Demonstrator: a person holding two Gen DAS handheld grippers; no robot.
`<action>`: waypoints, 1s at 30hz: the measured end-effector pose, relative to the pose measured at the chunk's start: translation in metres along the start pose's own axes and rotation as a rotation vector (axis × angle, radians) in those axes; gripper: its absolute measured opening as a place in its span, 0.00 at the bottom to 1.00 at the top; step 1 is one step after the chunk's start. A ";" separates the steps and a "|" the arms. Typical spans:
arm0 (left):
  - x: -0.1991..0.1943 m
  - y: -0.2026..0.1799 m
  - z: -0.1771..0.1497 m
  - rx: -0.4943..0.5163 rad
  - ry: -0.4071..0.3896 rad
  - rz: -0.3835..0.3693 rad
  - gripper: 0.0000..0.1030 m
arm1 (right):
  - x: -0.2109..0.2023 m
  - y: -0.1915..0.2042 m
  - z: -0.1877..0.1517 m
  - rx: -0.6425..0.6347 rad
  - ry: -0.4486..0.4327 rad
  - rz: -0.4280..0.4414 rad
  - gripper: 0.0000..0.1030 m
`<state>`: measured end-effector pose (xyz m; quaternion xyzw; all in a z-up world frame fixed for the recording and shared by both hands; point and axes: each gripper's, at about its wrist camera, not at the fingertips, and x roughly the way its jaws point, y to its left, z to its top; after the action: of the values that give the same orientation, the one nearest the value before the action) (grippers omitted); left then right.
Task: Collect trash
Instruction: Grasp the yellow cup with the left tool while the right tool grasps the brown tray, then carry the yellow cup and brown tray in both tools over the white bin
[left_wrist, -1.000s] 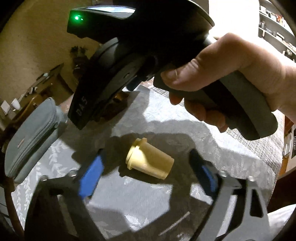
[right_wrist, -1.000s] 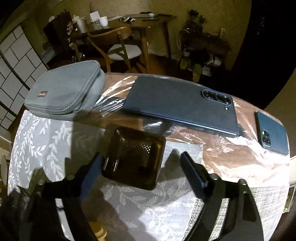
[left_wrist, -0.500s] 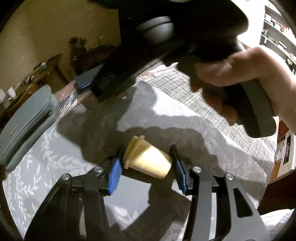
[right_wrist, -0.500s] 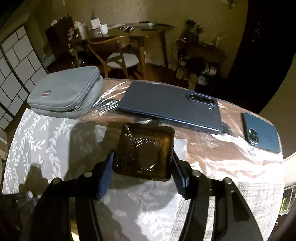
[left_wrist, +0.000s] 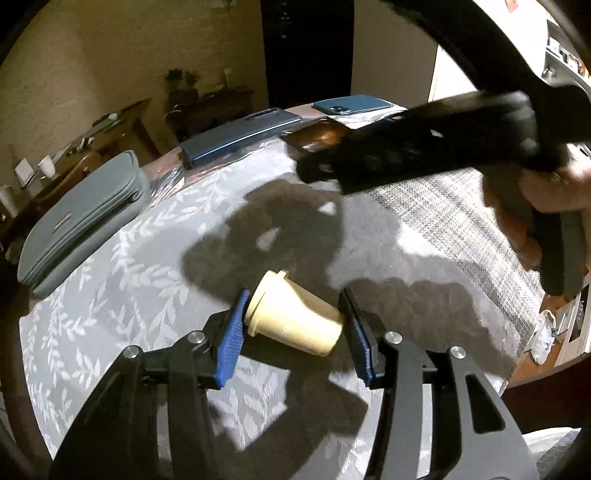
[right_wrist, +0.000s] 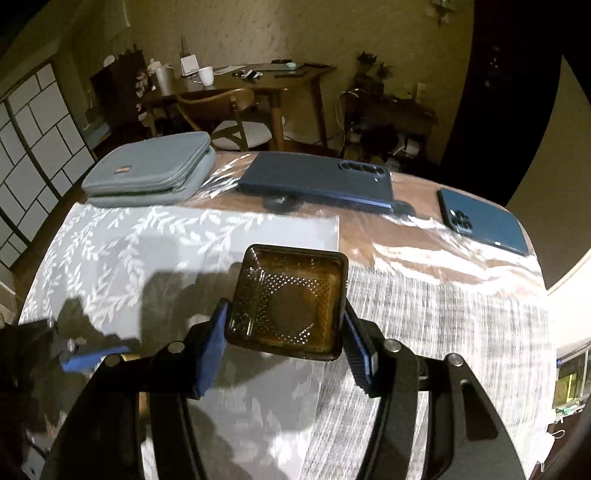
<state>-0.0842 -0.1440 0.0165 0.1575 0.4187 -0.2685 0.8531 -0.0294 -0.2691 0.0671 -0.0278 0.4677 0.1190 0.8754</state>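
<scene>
While your left gripper (left_wrist: 293, 328) clamps the cream capsule (left_wrist: 293, 319) | your right gripper (right_wrist: 286, 332) clamps the amber square tray (right_wrist: 290, 304) at 12 o'clock.

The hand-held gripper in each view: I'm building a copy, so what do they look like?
Both match: the left hand-held gripper and the right hand-held gripper have black slotted fingers with silver bolts and ribbed blue pads. No cables or markings show.

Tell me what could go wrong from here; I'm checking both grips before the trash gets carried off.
1. The left gripper clamps the tapered cream plastic cup end to end, rim against one pad; it could pivot or slip out.
2. The right gripper holds the square brown plastic tray by its thin side walls; they might flex and pop free above the two blue phones.
</scene>
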 end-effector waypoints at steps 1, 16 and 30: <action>-0.002 -0.001 -0.003 -0.002 0.000 0.003 0.49 | -0.004 0.001 -0.005 -0.002 0.000 -0.002 0.55; -0.023 0.007 -0.024 -0.068 -0.003 0.091 0.49 | -0.044 0.016 -0.071 -0.006 0.008 0.040 0.55; -0.040 -0.003 -0.047 -0.089 0.005 0.162 0.49 | -0.072 0.038 -0.122 -0.005 0.026 0.062 0.55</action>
<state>-0.1360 -0.1105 0.0206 0.1533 0.4184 -0.1793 0.8771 -0.1759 -0.2649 0.0601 -0.0170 0.4794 0.1467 0.8651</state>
